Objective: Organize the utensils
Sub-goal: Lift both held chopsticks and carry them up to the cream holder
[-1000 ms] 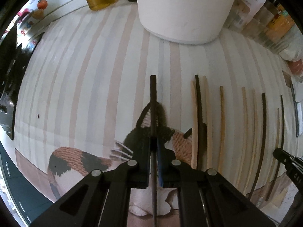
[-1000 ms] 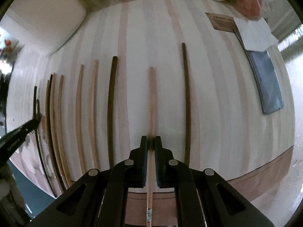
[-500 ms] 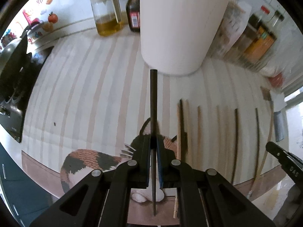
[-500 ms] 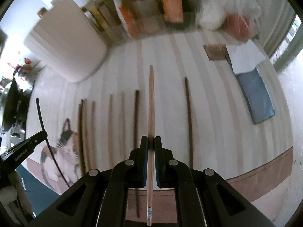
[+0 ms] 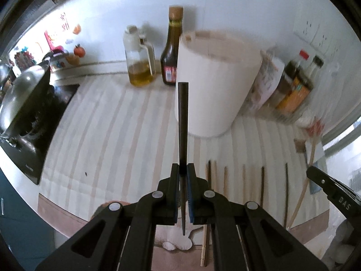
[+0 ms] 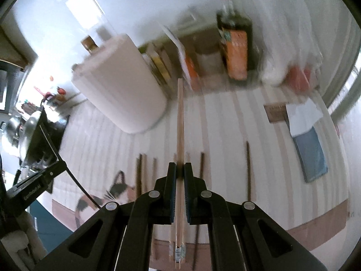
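1. Vs a second ago: both tongs have come up off the striped surface [image 5: 108,135]. Each chopstick was lying flat on it then; now both are in the air, and the white container [image 5: 216,83] shows its full height and rim.
2. Room: the row of loose chopsticks [image 5: 243,180] lies on the surface below and between the two tongs. The container stands behind the row, bottles [image 5: 171,52] along the wall behind it, stove with pan [image 5: 20,103] at the left edge. The striped area left of the row is bare up to the stove.
3. Left tongs [image 5: 183,171]: pressed together, pinching the dark chopstick [image 5: 182,122]; its far end overlaps the container's wall in view.
4. Right tongs [image 6: 179,171]: pressed together, pinching the light wooden chopstick [image 6: 180,122], which points toward the blurred back clutter, right of the container.
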